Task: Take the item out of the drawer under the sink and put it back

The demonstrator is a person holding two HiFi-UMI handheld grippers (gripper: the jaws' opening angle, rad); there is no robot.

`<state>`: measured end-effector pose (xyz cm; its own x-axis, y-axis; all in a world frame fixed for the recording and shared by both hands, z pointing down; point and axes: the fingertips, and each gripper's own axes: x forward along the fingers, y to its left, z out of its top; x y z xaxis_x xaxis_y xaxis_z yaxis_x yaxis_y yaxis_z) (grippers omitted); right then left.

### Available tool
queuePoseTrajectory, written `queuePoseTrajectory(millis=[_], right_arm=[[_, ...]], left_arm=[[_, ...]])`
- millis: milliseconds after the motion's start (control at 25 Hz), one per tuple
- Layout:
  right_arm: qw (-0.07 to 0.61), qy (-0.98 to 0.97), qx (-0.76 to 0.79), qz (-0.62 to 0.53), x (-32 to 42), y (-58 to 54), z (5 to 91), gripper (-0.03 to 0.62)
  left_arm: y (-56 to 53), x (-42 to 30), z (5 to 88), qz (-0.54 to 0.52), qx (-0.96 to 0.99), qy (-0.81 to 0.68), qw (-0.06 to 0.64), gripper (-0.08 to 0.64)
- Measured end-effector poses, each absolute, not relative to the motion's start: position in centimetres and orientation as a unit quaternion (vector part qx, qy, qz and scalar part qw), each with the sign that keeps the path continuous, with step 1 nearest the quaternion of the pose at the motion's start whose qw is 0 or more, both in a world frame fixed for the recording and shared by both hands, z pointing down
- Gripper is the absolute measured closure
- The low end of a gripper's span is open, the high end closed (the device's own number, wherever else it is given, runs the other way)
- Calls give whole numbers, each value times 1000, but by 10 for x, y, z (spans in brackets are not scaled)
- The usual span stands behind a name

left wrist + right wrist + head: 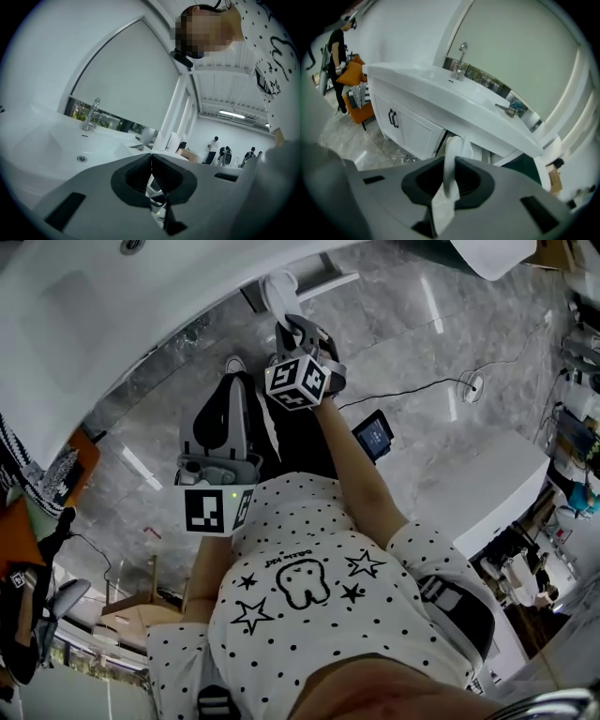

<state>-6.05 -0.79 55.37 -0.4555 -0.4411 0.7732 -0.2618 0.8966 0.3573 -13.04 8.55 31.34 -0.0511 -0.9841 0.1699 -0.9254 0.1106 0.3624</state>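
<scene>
A grey marbled floor [450,343] spreads below; a black cable [412,388] trails across it to a white plug [472,385]; a small dark tablet [374,435] with a lit screen sits on the floor near the cable; a white block-shaped unit [487,488] stands to the right; an orange chair [358,105] stands on the floor, a person in black [337,51] just beside it; a pale blind [126,79] covers the window; several people [225,152] stand at the far end of the hall, under a strip light [236,114].
</scene>
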Motion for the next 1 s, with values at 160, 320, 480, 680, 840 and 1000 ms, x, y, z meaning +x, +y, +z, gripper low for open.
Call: queuePoseTrajectory(millis=[160, 320, 480, 680, 840, 1000], right_arm=[[445, -870, 207, -37, -52, -11, 540, 532], [427, -882, 201, -7, -45, -14, 528, 532], [414, -891, 186, -1, -39, -12, 510, 532], [404, -900, 165, -15, -33, -8, 492, 534], [398, -905, 149, -22, -24, 0, 477, 534], [382, -913, 143, -8, -8, 6, 459, 534]], left_arm=[[83, -122, 302, -78, 659, -728, 174, 555], [82, -119, 290, -78, 653, -736, 158, 555], [84, -116, 274, -77, 646, -746, 144, 555], [83, -110, 260, -75, 636, -757, 127, 555], [84, -104, 250, -77, 635, -760, 114, 555], [82, -94, 241, -80, 635, -761, 107, 555]])
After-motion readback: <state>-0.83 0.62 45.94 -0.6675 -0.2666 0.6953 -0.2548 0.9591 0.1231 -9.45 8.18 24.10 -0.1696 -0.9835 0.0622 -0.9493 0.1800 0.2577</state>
